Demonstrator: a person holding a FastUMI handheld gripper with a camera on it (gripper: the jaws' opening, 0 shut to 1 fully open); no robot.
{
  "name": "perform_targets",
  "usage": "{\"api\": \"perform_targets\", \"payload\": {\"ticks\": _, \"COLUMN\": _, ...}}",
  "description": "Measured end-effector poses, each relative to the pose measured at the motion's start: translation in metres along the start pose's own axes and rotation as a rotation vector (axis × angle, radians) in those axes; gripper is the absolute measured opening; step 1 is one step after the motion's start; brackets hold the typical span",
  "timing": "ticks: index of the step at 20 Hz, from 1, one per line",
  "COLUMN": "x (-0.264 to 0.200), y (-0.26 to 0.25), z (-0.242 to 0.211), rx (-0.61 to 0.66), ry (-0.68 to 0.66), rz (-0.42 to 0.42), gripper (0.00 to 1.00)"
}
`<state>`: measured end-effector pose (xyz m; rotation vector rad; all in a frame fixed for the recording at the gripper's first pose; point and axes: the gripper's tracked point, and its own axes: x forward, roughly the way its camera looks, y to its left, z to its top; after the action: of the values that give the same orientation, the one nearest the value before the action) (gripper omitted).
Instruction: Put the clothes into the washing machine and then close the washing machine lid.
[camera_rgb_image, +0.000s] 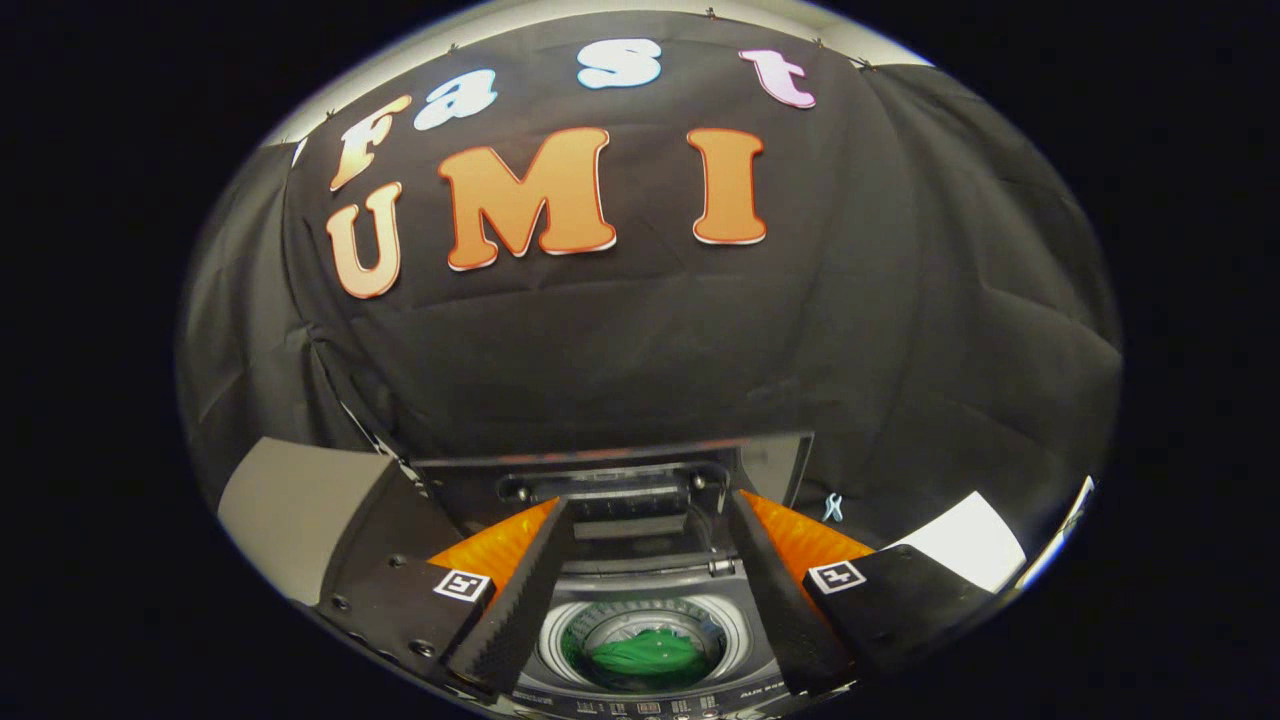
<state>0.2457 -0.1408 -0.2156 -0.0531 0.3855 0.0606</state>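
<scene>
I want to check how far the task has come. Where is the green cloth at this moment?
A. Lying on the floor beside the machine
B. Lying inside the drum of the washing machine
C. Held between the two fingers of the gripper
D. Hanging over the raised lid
B: the green cloth lies at the bottom of the drum of the washing machine, seen between the spread, empty fingers of the gripper, with the lid standing open beyond.

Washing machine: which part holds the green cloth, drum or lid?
The drum, between the open gripper's fingers, holds the green cloth; the lid stands raised beyond it.
</scene>
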Motion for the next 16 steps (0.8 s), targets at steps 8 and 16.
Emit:
{"api": "perform_targets", "payload": {"ticks": 8, "x": 0.033, "y": 0.022, "z": 0.043, "rx": -0.078, "ry": -0.053, "rz": 0.016, "gripper": 1.00}}
{"api": "perform_targets", "payload": {"ticks": 16, "x": 0.087, "y": 0.045, "z": 0.030, "rx": -0.091, "ry": 0.020, "rz": 0.058, "gripper": 1.00}}
